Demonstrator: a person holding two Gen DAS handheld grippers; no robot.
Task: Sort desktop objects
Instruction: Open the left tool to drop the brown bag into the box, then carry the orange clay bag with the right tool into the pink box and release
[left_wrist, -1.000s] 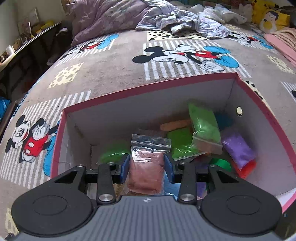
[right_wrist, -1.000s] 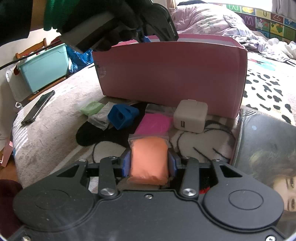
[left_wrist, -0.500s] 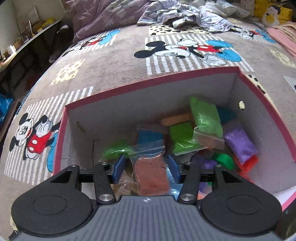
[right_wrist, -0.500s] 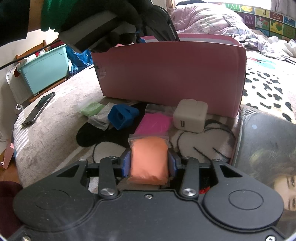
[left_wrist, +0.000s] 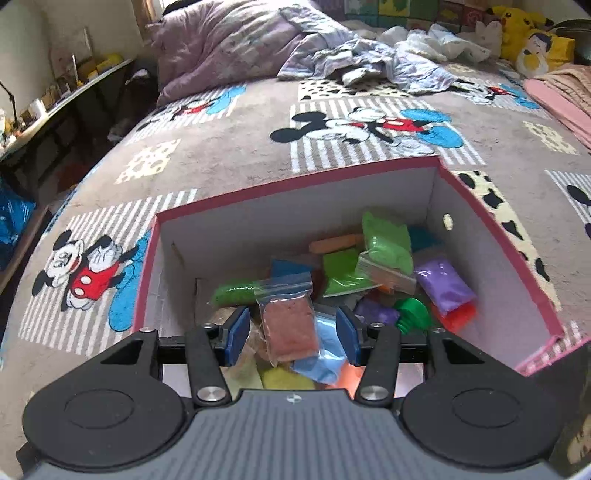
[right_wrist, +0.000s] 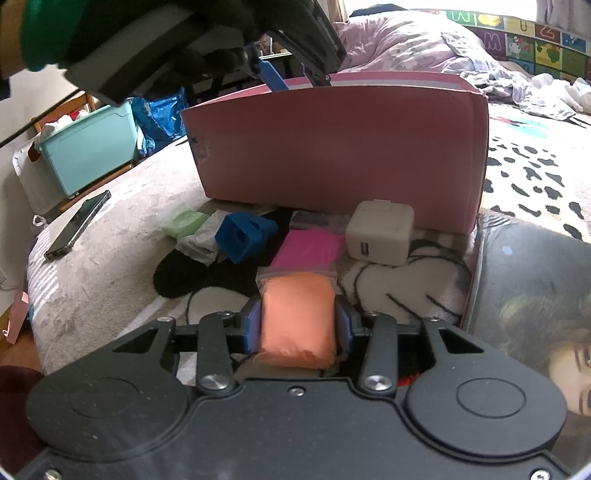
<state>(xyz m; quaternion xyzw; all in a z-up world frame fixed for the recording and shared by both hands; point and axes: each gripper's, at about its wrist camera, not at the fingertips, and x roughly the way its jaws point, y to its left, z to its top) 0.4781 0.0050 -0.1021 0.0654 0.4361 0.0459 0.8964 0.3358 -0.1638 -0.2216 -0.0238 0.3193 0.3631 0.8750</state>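
Note:
My left gripper (left_wrist: 291, 334) is open above the pink box (left_wrist: 498, 221). A brown clay bag (left_wrist: 290, 326) lies loose between its spread fingers on the pile of coloured bags inside. My right gripper (right_wrist: 297, 326) is shut on an orange clay bag (right_wrist: 297, 321), low over the bed in front of the box's outer wall (right_wrist: 332, 147). The left gripper (right_wrist: 291, 79) shows above the box rim in the right wrist view.
On the blanket before the box lie a pink bag (right_wrist: 308, 247), a white charger (right_wrist: 380, 232), a blue block (right_wrist: 243, 236), a green bag (right_wrist: 184, 223) and a phone (right_wrist: 77, 225). A printed picture (right_wrist: 535, 314) lies at the right. A teal bin (right_wrist: 88, 147) stands left.
My left gripper opened and let go of the brown clay bag, which dropped onto the pile in the box; the gripper rose a little. The right gripper held still.

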